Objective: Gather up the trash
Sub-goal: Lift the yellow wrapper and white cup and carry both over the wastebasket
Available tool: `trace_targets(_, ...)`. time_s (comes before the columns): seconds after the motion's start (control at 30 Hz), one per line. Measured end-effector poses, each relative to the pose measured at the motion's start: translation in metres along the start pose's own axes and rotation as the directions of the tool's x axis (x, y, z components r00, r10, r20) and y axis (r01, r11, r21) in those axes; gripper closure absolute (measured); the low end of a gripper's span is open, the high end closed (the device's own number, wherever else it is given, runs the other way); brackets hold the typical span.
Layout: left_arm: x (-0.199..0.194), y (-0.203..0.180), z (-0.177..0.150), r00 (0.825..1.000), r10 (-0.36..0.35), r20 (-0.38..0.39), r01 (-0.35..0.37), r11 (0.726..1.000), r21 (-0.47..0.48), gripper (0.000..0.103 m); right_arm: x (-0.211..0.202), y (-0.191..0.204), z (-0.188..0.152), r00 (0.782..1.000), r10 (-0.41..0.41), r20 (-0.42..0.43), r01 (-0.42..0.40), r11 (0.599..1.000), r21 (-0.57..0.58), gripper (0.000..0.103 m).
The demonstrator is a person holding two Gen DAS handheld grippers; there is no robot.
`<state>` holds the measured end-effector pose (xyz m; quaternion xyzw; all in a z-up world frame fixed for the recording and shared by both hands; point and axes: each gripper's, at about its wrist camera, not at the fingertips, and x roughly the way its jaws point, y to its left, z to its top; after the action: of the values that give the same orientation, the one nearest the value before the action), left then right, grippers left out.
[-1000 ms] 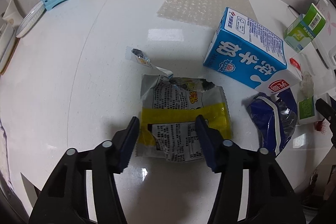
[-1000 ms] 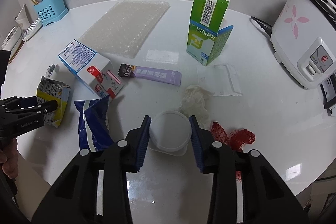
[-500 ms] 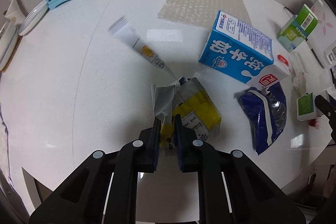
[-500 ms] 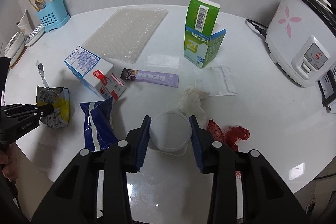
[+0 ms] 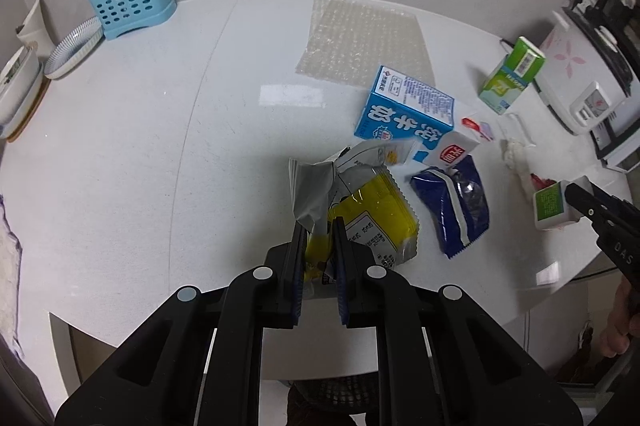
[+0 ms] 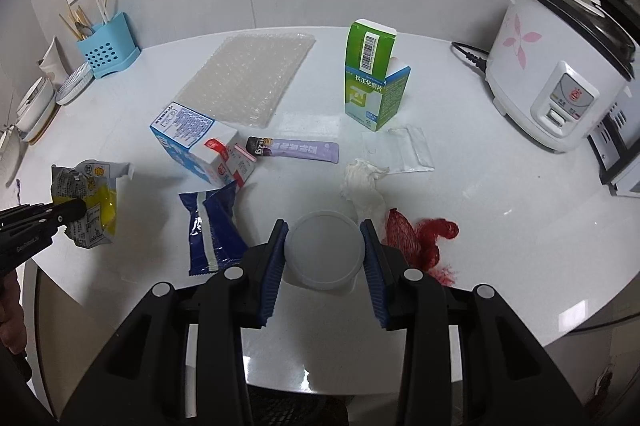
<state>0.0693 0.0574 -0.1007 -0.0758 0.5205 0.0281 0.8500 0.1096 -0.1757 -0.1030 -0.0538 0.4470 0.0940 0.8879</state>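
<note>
My left gripper (image 5: 319, 226) is shut on the near edge of a yellow and silver snack wrapper (image 5: 368, 210) and holds it lifted above the white table; the wrapper (image 6: 86, 202) also shows at the left of the right wrist view. My right gripper (image 6: 324, 230) is shut on a white plastic cup (image 6: 322, 252), which shows with a green label (image 5: 554, 204) in the left wrist view. A blue milk carton (image 5: 404, 116), a dark blue wrapper (image 5: 456, 206), a purple sachet (image 6: 294, 149), a crumpled tissue (image 6: 362, 182), red netting (image 6: 416, 236) and a green box (image 6: 370, 78) lie on the table.
A bubble wrap sheet (image 6: 248, 78) and a clear bag (image 6: 400, 150) lie mid-table. A rice cooker (image 6: 560, 74) stands at the right. A blue utensil holder (image 5: 128, 4) and dishes (image 5: 72, 46) stand at the far left. The table's front edge (image 5: 280, 366) is near.
My left gripper closed on the yellow wrapper and lifted it up and back off the table. My right gripper kept its grip on the cup and rose slightly.
</note>
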Motion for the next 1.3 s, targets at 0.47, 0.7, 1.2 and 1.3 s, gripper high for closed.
trace_targets(0.47, -0.047, 0.011, -0.065, 0.994, -0.104, 0.021, 0.099, 0.983, 0.155, 0.091, -0.061, 0.049, -0.068, 0.999, 0.015, 0.037, -0.017, 0.998, 0.063, 0.068)
trace_targets(0.7, -0.054, 0.011, -0.117, 0.993, -0.118, -0.006, 0.117, 0.982, 0.15, 0.091, -0.063, 0.064, -0.115, 0.998, 0.068, 0.003, -0.067, 0.998, -0.006, 0.068)
trace_targets(1.2, -0.013, -0.006, -0.227, 0.993, -0.086, -0.077, 0.093, 0.992, 0.089, 0.091, 0.004, 0.079, -0.222, 0.981, 0.121, -0.15, -0.141, 0.982, -0.128, 0.068)
trace_targets(1.3, -0.002, -0.007, -0.237, 0.994, -0.067, -0.092, 0.075, 0.994, 0.085, 0.091, 0.02, 0.085, -0.235, 0.973, 0.136, -0.185, -0.161, 0.978, -0.133, 0.068)
